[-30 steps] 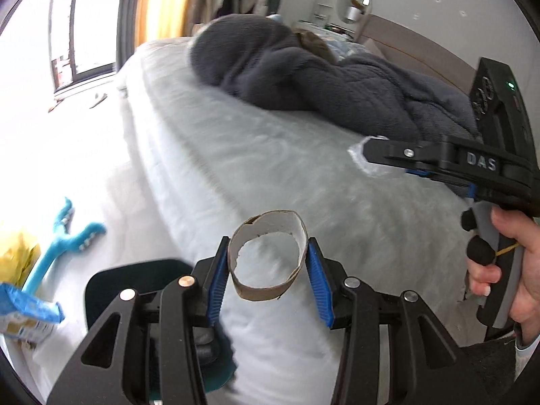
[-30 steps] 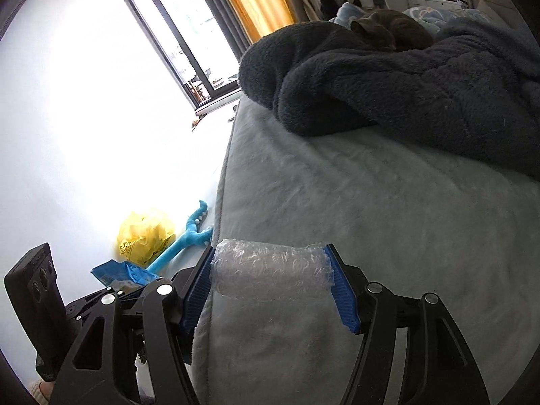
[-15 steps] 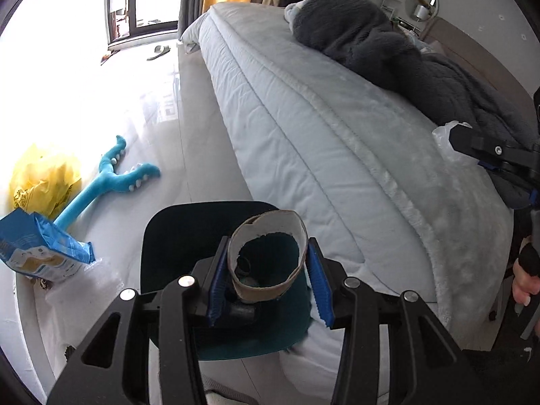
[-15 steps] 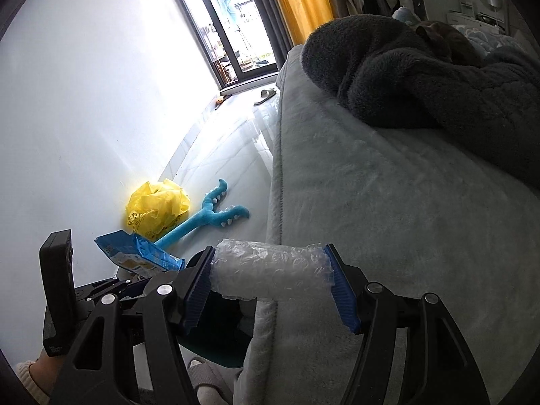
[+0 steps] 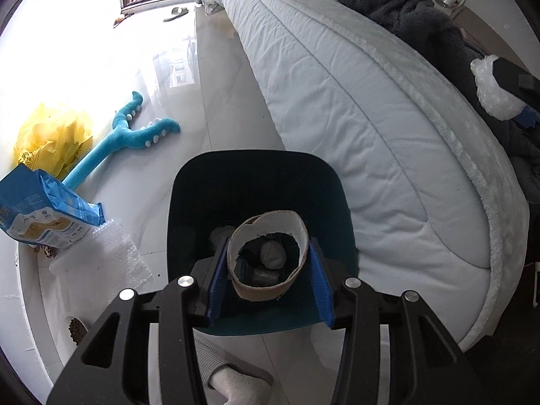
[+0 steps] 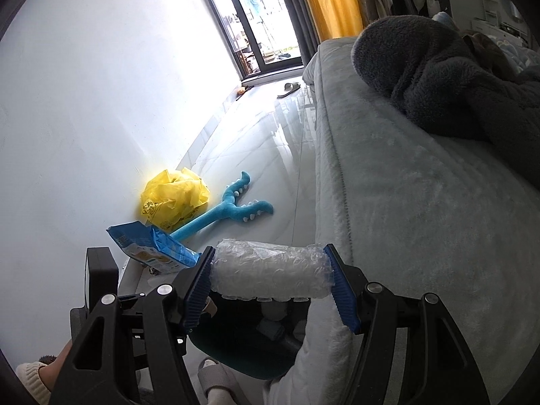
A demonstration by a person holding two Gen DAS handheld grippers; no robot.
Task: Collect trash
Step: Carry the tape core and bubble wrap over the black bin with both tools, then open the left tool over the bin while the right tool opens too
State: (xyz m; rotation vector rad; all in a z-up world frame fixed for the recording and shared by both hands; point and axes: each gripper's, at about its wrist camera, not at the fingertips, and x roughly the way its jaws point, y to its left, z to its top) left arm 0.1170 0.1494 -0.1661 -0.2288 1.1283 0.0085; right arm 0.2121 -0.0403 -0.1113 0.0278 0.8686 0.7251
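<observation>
The left gripper (image 5: 268,265) pinches a squashed brown cardboard ring (image 5: 268,263) between its ribbed blue pads, directly above a dark teal, rounded-square plastic bin (image 5: 256,182) with crumpled scraps inside. The right gripper (image 6: 271,276) clamps a soft roll of clear bubble wrap (image 6: 270,275) endwise, beside a plush pale grey bed (image 6: 405,202). On the glossy white tiled floor (image 6: 263,141) lie a crinkled yellow bag (image 6: 173,195) and a fuzzy blue toy (image 6: 233,211).

Left wrist view: steep downward look, close over the dark bin (image 5: 260,182) on the floor (image 5: 209,108) beside the bed (image 5: 371,118). Right wrist view: shallower tilt, facing along floor toward the window (image 6: 260,17). Both views share the blue plush toy (image 5: 125,135), yellow bag (image 6: 173,199), bed edge.
</observation>
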